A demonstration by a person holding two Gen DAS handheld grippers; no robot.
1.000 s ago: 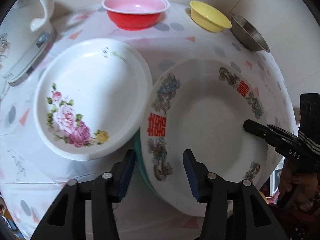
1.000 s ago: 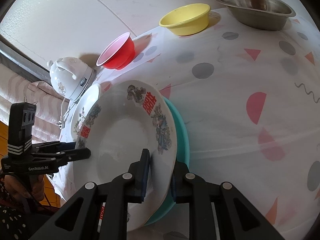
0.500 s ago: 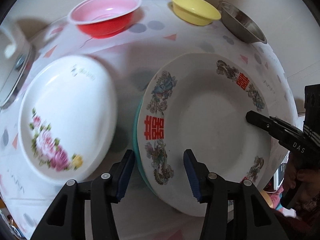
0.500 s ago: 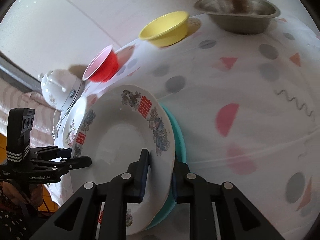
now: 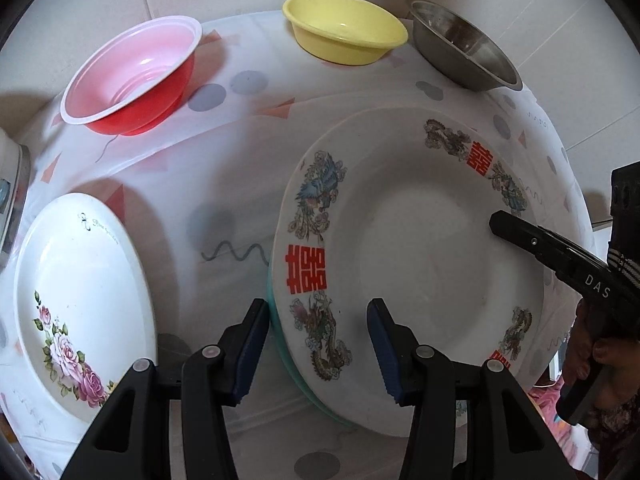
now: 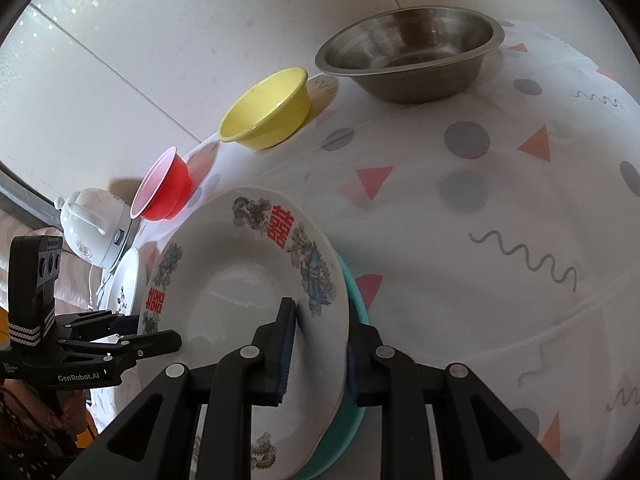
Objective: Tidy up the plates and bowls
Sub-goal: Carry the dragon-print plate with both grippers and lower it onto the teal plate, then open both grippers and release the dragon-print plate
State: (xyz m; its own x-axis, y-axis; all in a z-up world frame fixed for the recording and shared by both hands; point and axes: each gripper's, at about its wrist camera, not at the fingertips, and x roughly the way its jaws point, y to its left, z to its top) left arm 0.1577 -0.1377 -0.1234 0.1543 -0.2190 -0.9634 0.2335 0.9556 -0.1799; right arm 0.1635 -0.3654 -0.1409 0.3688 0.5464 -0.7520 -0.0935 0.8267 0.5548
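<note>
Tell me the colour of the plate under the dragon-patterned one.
Teal; its edge shows best in the right wrist view.

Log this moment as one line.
left hand-held gripper: straddles stack rim | right hand-held gripper: clamps dragon plate with teal plate | rose plate: apart

Dragon plate (image 5: pixel 420 256) stacked on another plate (image 5: pixel 276 320), bowls (image 5: pixel 344 28) behind.

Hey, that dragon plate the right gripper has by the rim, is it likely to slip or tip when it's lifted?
The dragon plate looks glossy, so it may slip. The right gripper spans only one edge, so it would probably tilt. It rests on a teal plate, which might drag along.
</note>
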